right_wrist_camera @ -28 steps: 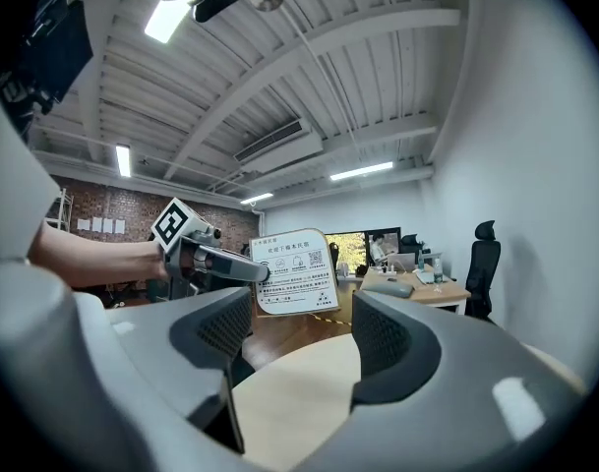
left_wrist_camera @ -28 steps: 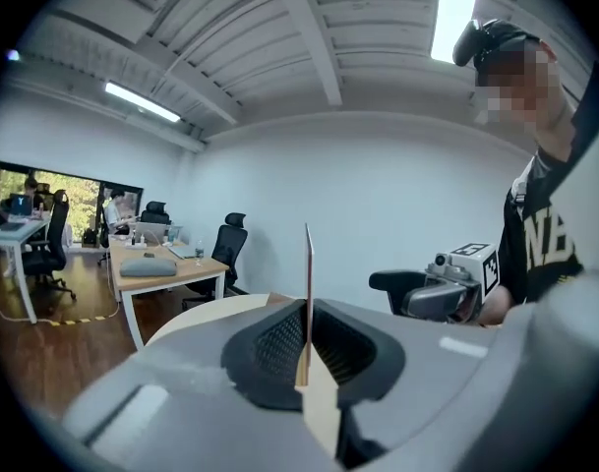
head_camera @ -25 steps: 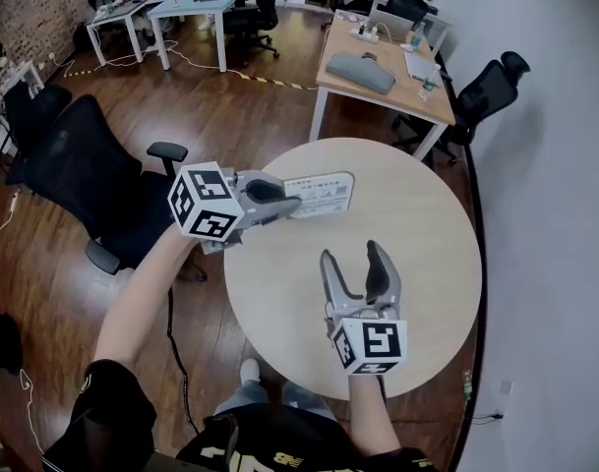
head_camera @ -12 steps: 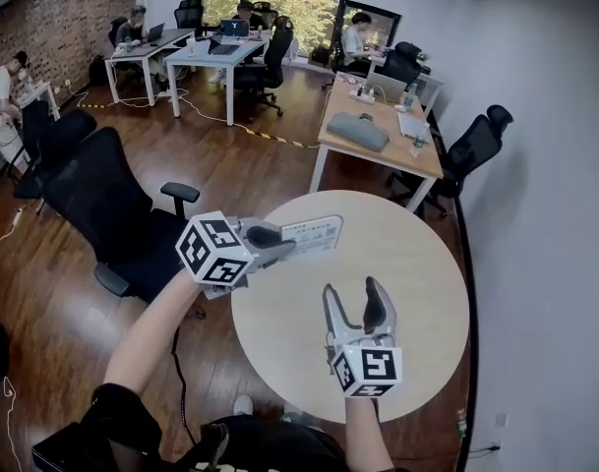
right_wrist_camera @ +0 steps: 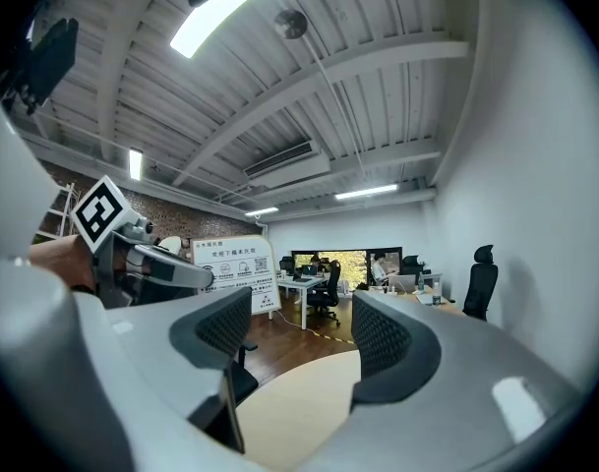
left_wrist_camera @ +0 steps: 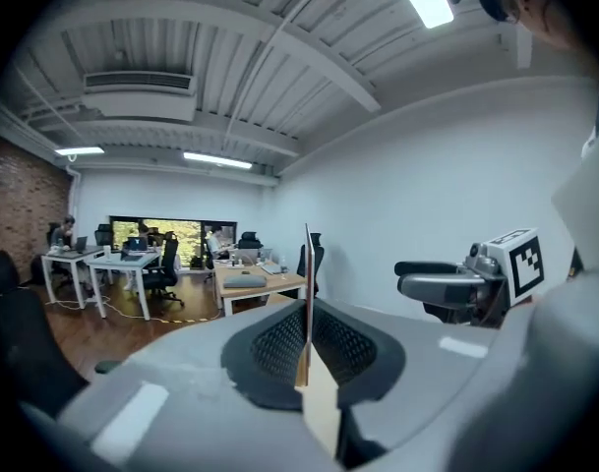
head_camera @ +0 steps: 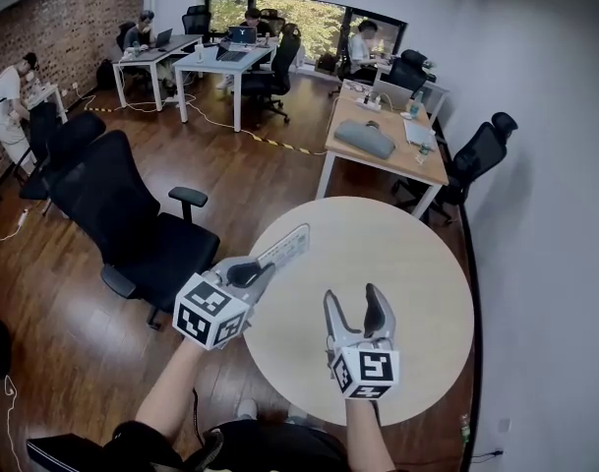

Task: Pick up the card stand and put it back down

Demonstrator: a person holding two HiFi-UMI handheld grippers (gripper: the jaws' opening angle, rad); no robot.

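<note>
The card stand is a white printed card, held in the air over the left edge of the round table. My left gripper is shut on its near end. In the left gripper view the card stand shows edge-on, pinched between the dark pads. In the right gripper view the card stand faces the camera, with the left gripper on it. My right gripper hovers over the near part of the table, open, with nothing between its fingers.
A black office chair stands close to the table's left side. A wooden desk with a grey bag lies beyond the table, and another black chair stands by the right wall. People sit at white desks far back.
My left gripper has swung the card stand nearer and to the left, turning it narrow to the head view. The right gripper has shifted a little.
</note>
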